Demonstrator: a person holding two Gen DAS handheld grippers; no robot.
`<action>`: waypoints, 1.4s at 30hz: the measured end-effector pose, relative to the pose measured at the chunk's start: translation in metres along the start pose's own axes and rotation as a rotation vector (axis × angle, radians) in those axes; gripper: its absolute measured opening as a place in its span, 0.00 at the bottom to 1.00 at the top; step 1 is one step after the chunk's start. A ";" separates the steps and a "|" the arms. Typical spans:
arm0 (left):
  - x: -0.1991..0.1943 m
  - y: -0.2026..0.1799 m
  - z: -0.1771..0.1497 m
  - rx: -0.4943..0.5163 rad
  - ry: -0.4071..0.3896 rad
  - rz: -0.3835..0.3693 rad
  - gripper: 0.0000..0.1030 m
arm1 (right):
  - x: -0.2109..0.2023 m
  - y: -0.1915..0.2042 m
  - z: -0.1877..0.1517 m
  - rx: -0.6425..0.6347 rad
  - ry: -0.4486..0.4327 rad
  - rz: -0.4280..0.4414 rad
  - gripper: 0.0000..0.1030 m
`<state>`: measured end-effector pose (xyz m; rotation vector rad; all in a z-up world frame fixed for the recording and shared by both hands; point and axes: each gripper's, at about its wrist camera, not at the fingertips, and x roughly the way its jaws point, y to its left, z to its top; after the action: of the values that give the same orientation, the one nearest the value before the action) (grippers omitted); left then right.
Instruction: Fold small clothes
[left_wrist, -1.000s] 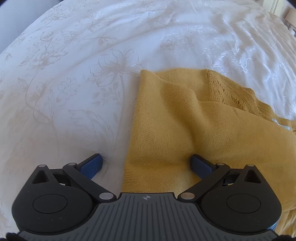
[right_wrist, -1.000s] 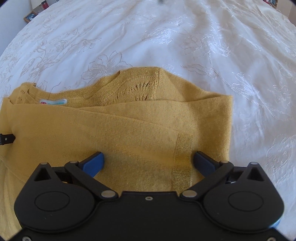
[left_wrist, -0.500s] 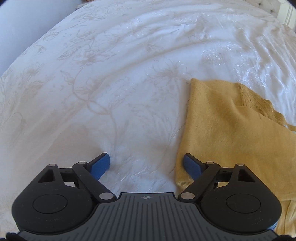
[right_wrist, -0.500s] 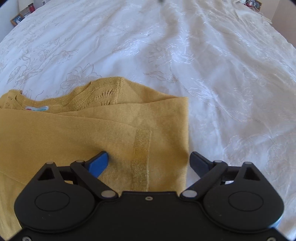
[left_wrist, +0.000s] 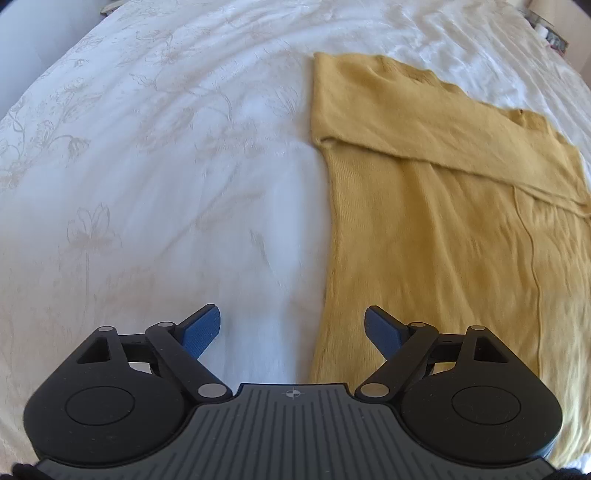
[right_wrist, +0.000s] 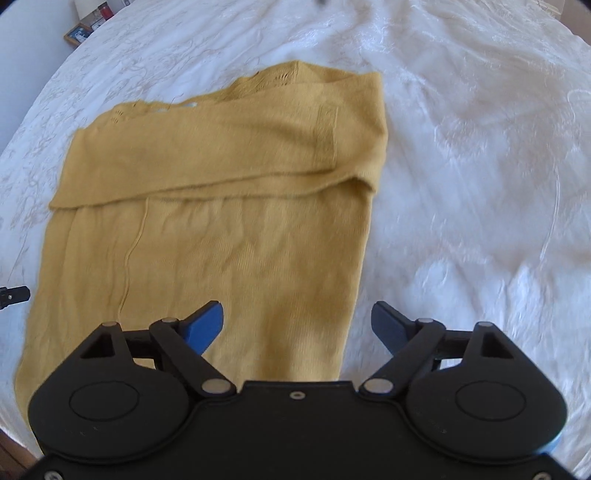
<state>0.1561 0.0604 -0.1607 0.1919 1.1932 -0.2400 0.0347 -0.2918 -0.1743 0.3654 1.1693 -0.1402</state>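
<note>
A mustard-yellow knit sweater (left_wrist: 443, 221) lies flat on the white bedspread (left_wrist: 147, 184), its upper part folded across as a band. My left gripper (left_wrist: 291, 325) hovers open over the sweater's left edge near the hem: one finger over the bedspread, the other over the knit. In the right wrist view the sweater (right_wrist: 221, 240) fills the left half. My right gripper (right_wrist: 297, 319) straddles the sweater's right edge, and its jaws are closing with nothing pinched between the pads. A black piece of the left gripper (right_wrist: 14, 295) shows at the far left edge.
The embroidered white bedspread (right_wrist: 480, 184) spreads wide around the garment. A framed picture (right_wrist: 77, 33) and small items stand beyond the bed at the top left. More clutter (left_wrist: 550, 33) sits past the bed's far right corner.
Both grippers have drawn back from the folded band toward the sweater's near hem and risen, so the whole garment shows. Both pairs of jaws stand a little narrower.
</note>
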 end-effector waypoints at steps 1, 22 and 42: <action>-0.003 -0.001 -0.009 0.009 0.008 -0.008 0.83 | -0.003 0.001 -0.010 -0.001 0.013 0.010 0.83; -0.016 -0.024 -0.107 0.189 0.117 -0.116 0.81 | -0.018 -0.015 -0.135 -0.042 0.206 0.038 0.82; -0.022 0.002 -0.107 0.042 0.089 -0.263 0.12 | 0.006 -0.028 -0.143 0.104 0.253 0.249 0.19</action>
<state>0.0533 0.0935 -0.1783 0.0818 1.3019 -0.4915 -0.0959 -0.2669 -0.2344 0.6309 1.3574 0.0647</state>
